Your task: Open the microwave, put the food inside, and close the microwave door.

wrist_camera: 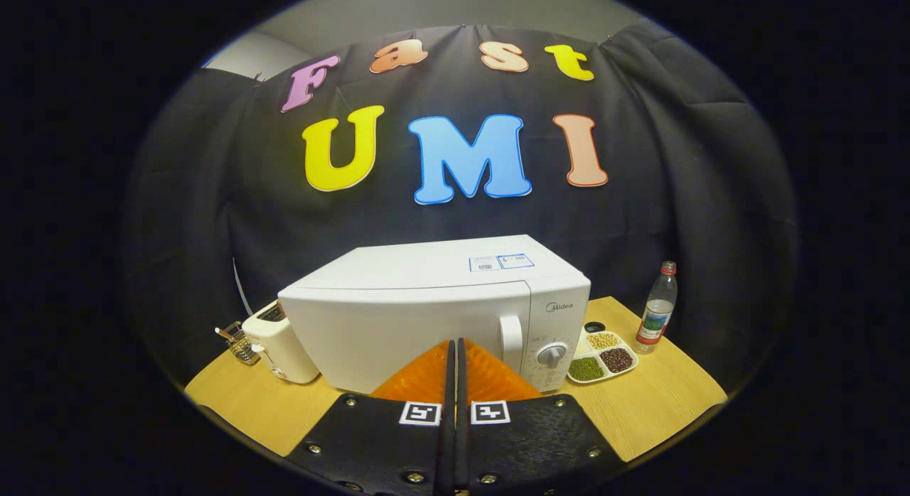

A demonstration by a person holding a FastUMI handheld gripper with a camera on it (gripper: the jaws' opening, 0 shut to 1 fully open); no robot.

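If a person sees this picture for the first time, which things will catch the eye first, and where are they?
The white microwave stands out first: it sits in the middle of the wooden table, door closed, just beyond the gripper, whose fingers are pressed together with nothing between them. Next is the divided tray of beans right beside the microwave, with a clear bottle past it. A cream toaster stands on the microwave's other side.

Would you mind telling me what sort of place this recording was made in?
Likely a staged kitchen-counter booth: a white microwave, door closed, a toaster and a divided tray of beans on a wooden table before black cloth. The gripper is shut.
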